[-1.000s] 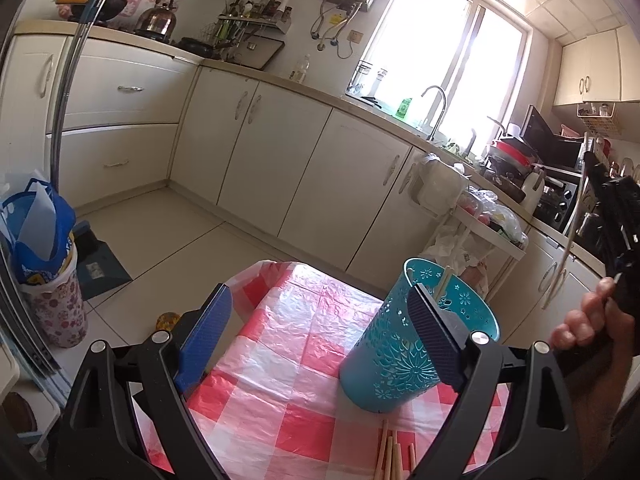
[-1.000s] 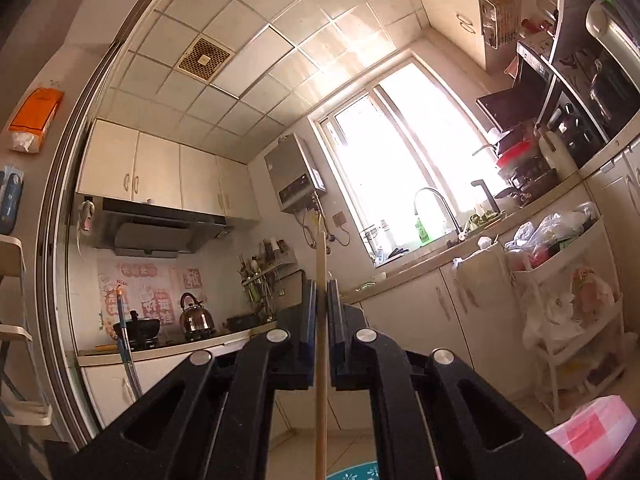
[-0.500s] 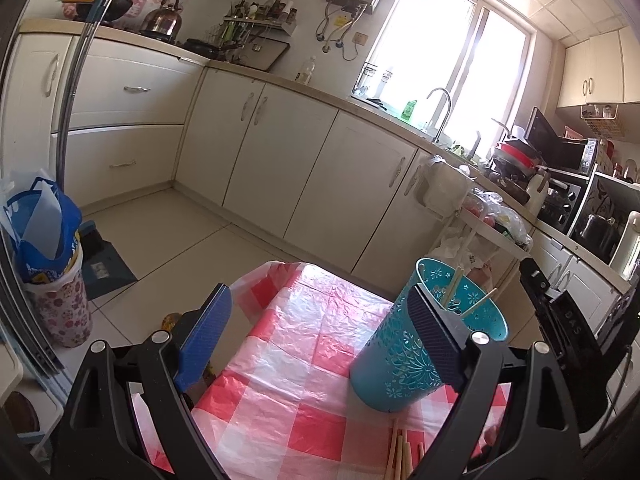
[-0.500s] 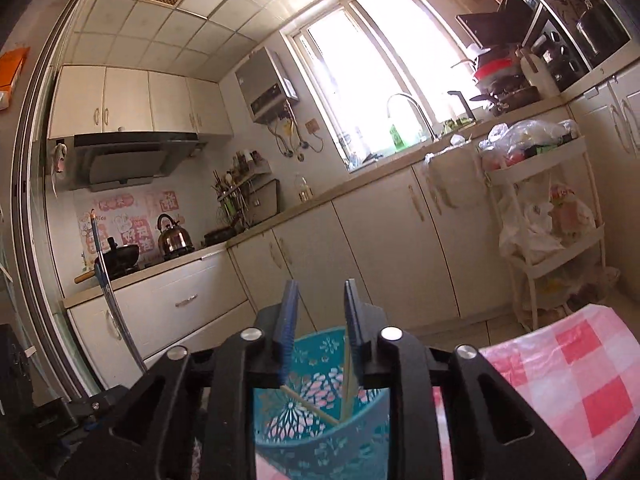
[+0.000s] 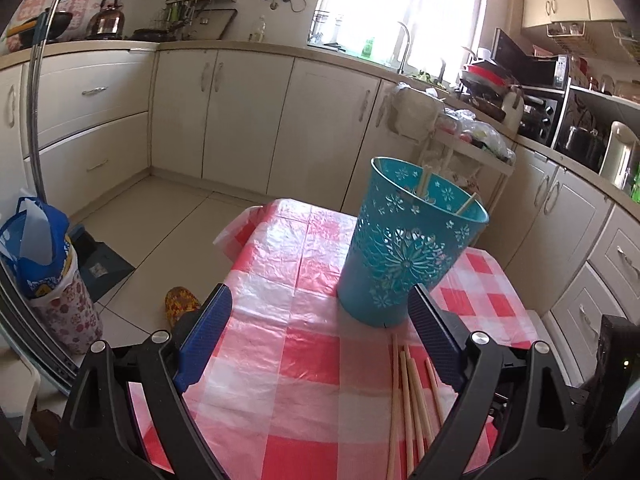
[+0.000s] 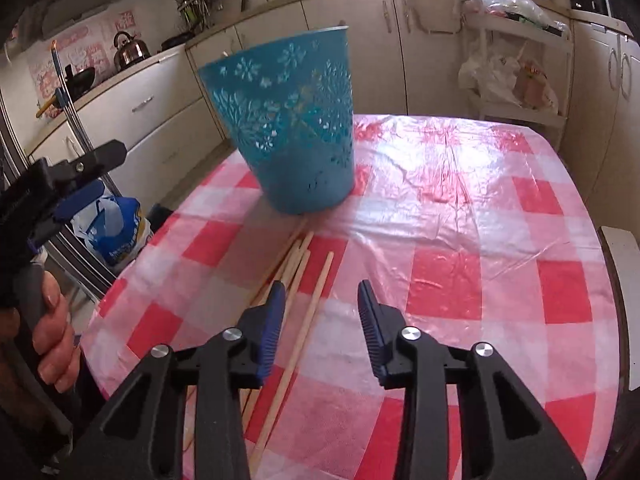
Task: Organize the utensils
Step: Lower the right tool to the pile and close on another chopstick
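A: Where's the teal basket (image 5: 404, 248)?
B: Upright on the checked tablecloth (image 5: 304, 356); only the left view shows two sticks inside.
A: Loose chopsticks (image 6: 296, 280)?
B: Flat, just before the basket. Left gripper (image 5: 316, 340) and right gripper (image 6: 320, 320) both gape, empty.

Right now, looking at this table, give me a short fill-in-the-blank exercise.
1. The bin is colored ____.
2. The loose chopsticks lie on the ____.
3. The right gripper has its jaws ____.
4. The left gripper holds ____.

Missing words: teal; tablecloth; open; nothing
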`<state>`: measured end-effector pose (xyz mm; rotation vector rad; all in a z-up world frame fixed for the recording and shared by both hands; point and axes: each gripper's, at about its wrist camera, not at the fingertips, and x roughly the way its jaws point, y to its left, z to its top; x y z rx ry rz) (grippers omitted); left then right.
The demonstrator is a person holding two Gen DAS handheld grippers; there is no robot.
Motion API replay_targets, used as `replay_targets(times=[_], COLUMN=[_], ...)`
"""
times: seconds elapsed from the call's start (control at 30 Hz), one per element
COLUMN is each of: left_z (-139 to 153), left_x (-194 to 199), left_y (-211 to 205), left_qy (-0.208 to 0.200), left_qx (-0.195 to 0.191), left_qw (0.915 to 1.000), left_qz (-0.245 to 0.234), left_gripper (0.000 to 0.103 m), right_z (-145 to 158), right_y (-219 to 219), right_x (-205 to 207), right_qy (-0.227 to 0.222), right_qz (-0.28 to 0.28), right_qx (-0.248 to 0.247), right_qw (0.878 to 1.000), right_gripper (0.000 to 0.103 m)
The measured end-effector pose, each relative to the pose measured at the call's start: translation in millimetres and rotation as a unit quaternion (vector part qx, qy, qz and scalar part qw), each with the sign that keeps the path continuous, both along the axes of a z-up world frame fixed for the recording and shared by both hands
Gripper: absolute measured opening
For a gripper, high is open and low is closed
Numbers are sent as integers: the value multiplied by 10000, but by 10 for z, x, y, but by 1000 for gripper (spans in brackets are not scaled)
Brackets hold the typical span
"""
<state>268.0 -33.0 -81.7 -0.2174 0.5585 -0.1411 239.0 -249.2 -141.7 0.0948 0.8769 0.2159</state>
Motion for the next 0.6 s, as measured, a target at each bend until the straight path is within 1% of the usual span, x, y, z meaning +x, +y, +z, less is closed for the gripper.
replay_targets(times=[0.03, 0.27, 0.47, 0.5, 0.53, 0.6], left_z=[2, 58, 93, 95, 93, 82], left_x=[-33, -212, -280, -281, -279, -282], left_y=[-28, -119, -143, -145, -145, -153], left_qy=[3, -58, -52, -39, -26, 13], left_qx=[33, 202, 258, 269, 279, 299], left_qw=[10000, 9996, 9994, 9994, 9994, 9993], left_qz=[-29, -174, -222, -226, -226, -242], left_gripper=[85, 86, 87, 87, 87, 87], right_z=[-47, -246, -233, -224, -218, -212], right_y=[42, 240, 255, 240, 216, 160], right_x=[14, -27, -117, -130, -146, -175], right_qy=[85, 409, 376, 375, 369, 386], right_qz=[78, 137, 129, 117, 80, 30], right_qx=[-64, -633, -897, -899, -910, -886], right_qw=[9999, 9971, 9952, 9952, 9951, 9953], right_gripper=[30, 29, 28, 24, 16, 9])
